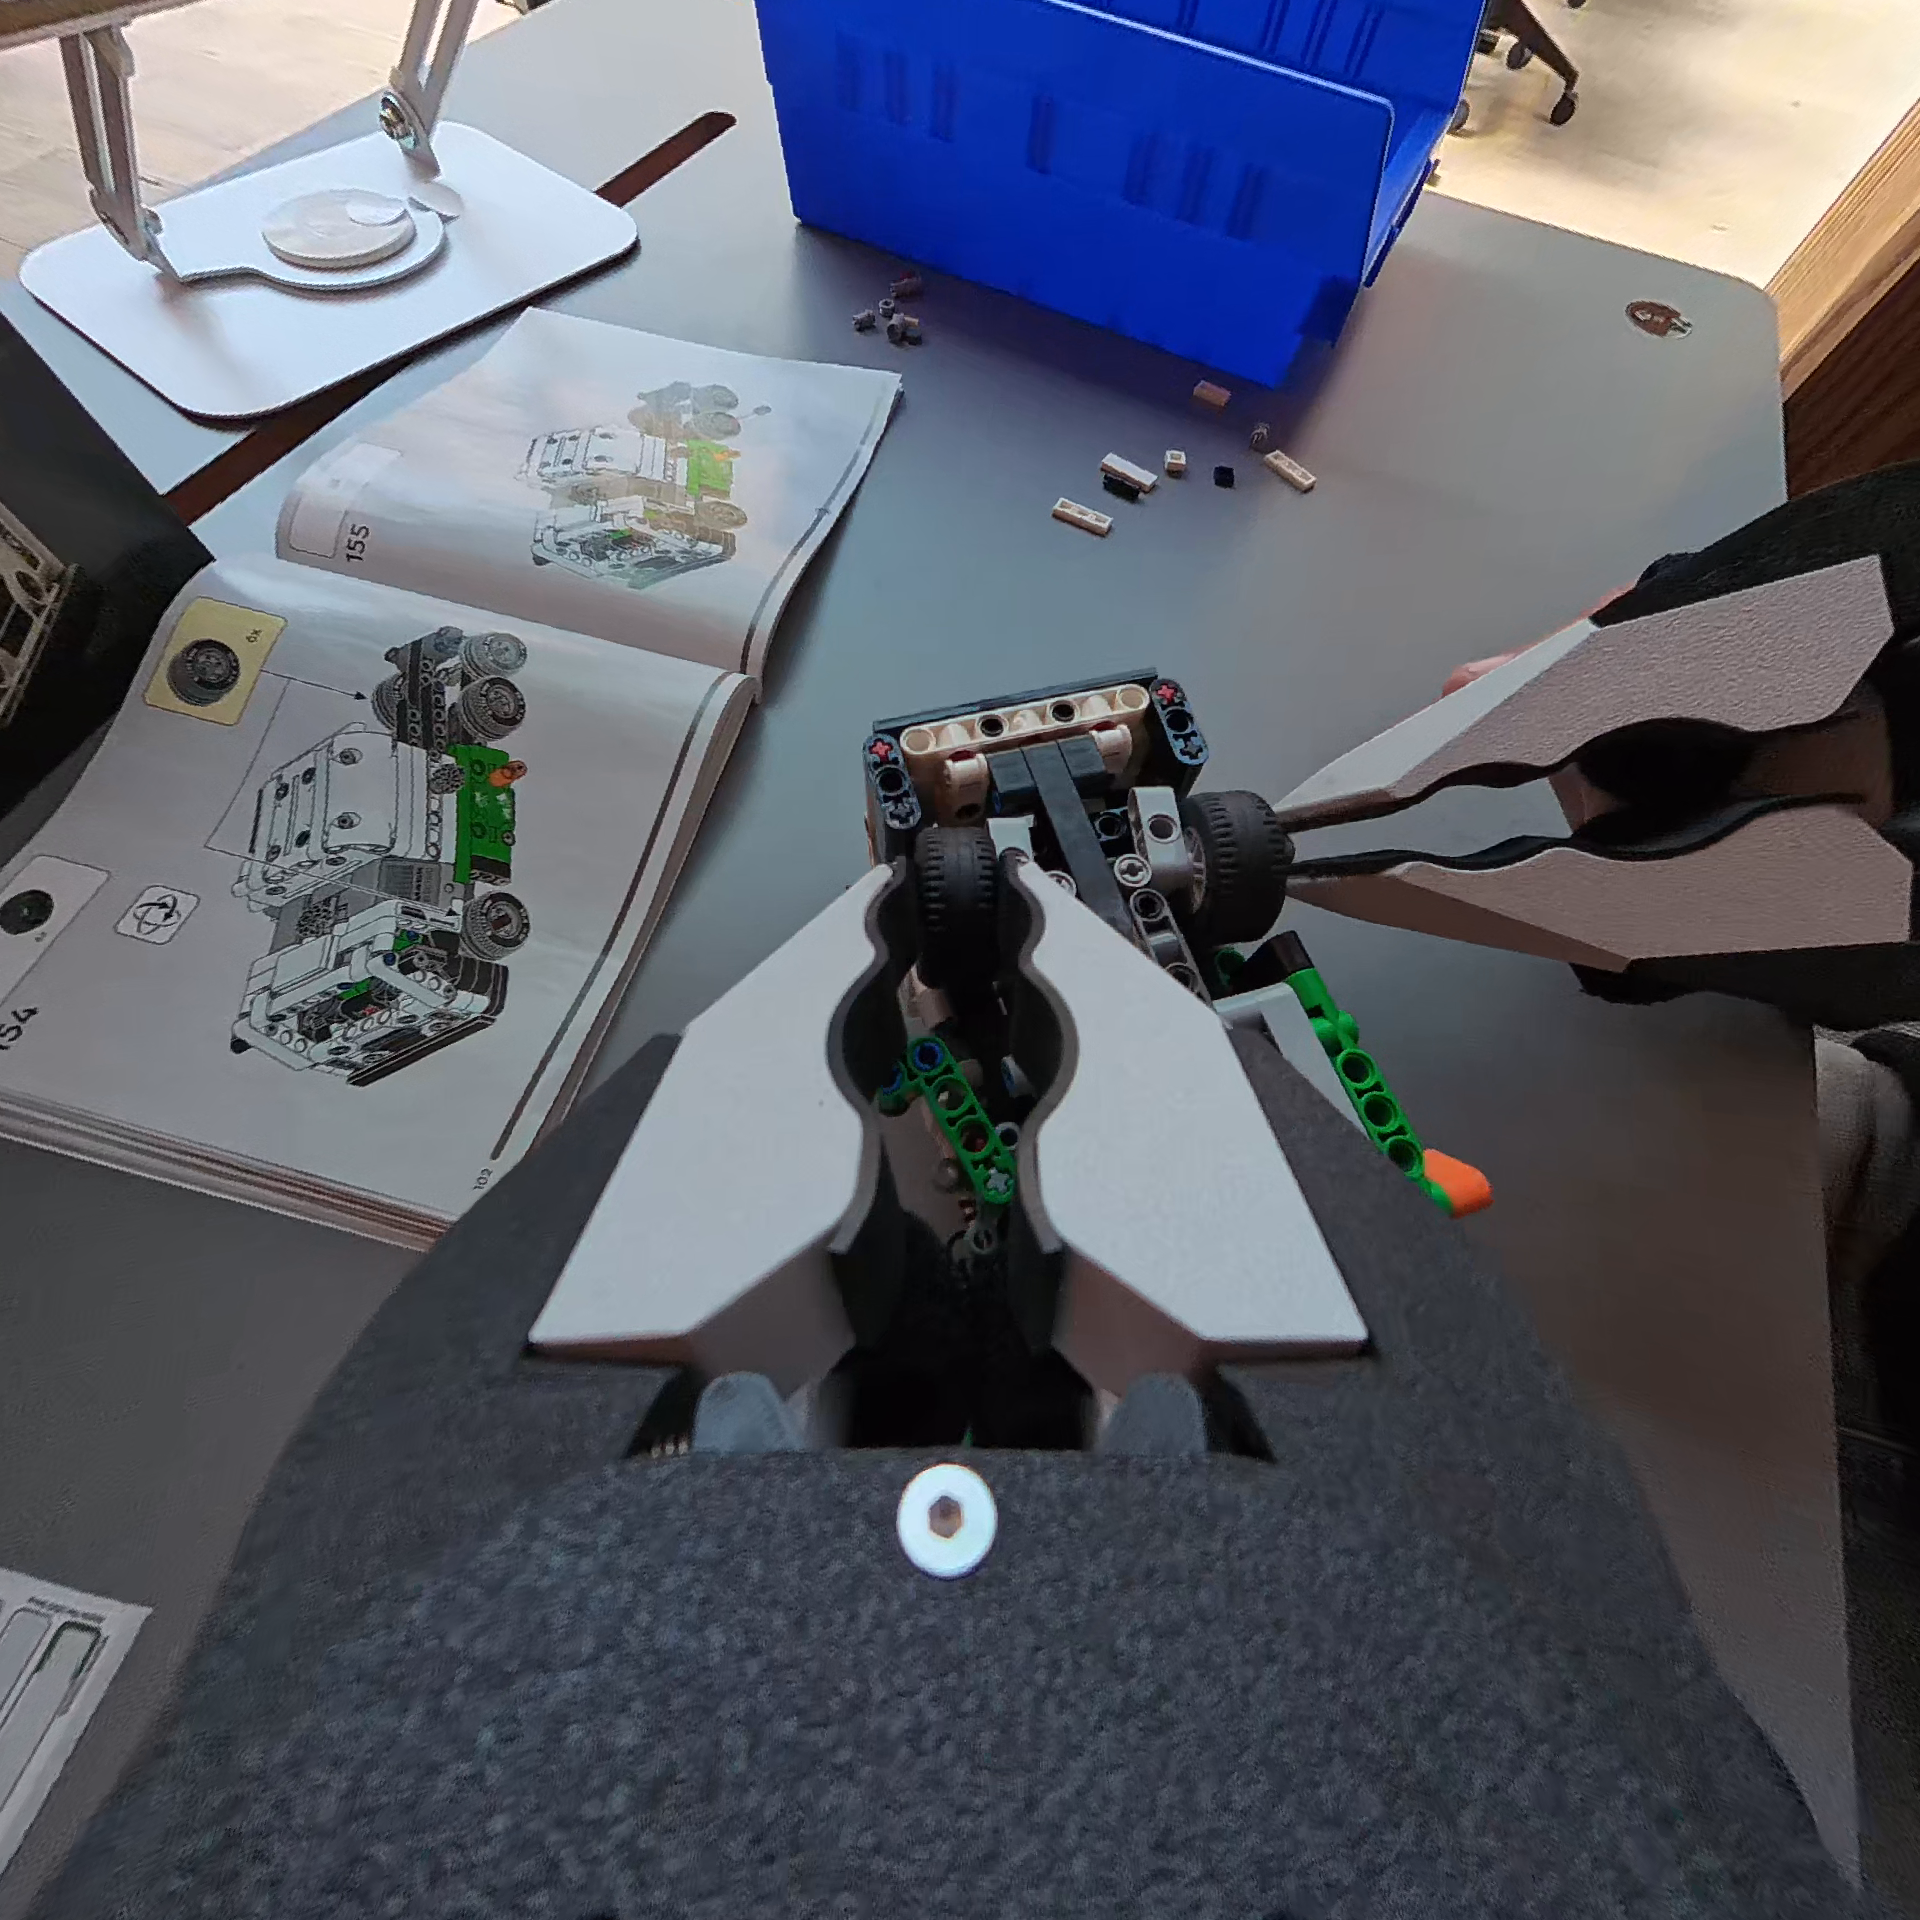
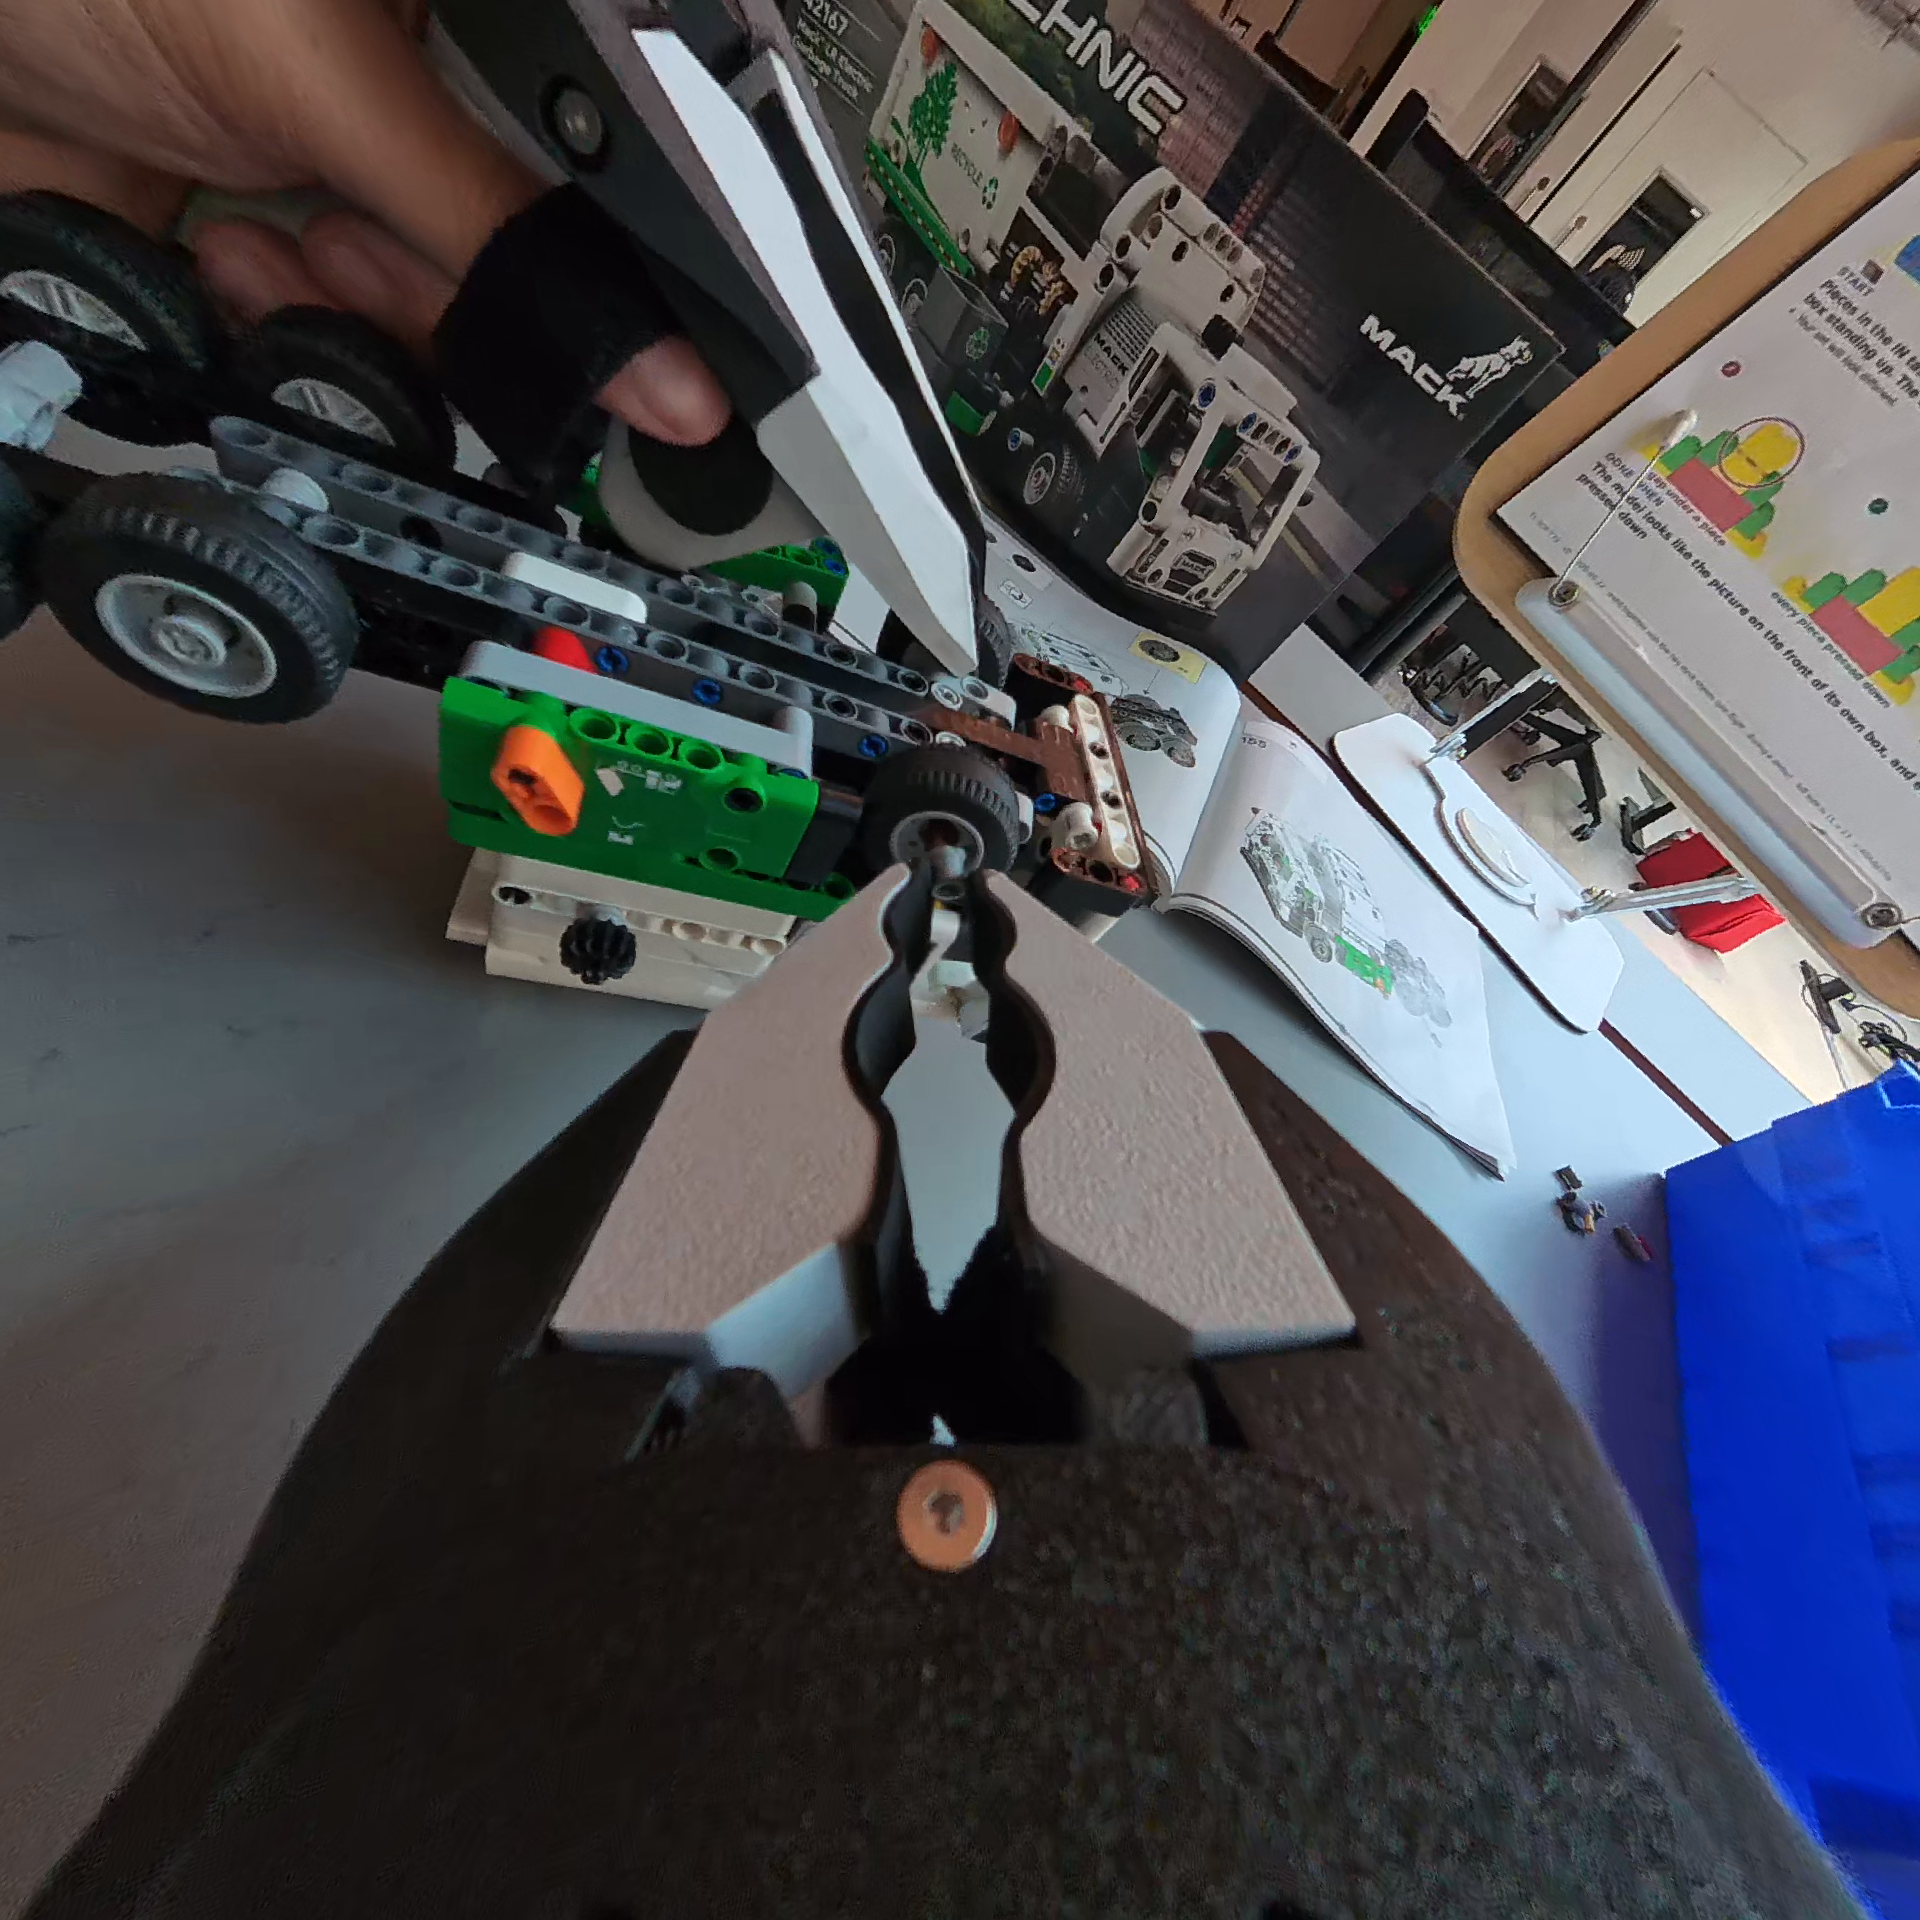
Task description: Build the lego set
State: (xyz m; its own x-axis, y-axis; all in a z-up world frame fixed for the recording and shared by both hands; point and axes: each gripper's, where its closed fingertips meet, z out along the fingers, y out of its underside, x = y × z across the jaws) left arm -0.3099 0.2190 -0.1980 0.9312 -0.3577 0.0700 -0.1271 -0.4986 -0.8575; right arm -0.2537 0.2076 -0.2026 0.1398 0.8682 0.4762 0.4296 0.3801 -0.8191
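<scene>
Blue bin [image 1: 1091, 177] contents hidden; left hand-held gripper [image 1: 956, 883] clamps a truck wheel [image 1: 956, 914]; right hand-held gripper [image 2: 948, 883] nearly closed at another wheel's [image 2: 951, 810] hub.

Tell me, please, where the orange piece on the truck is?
In the right wrist view, the orange piece sits on the green panel, left of the right tongs.

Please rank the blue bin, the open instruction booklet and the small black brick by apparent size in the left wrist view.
1. Instruction booklet and blue bin: too close to rank; the bin lies farther off and is cut by the frame's top edge.
2. Small black brick: clearly smallest, a speck among the loose parts.
</scene>
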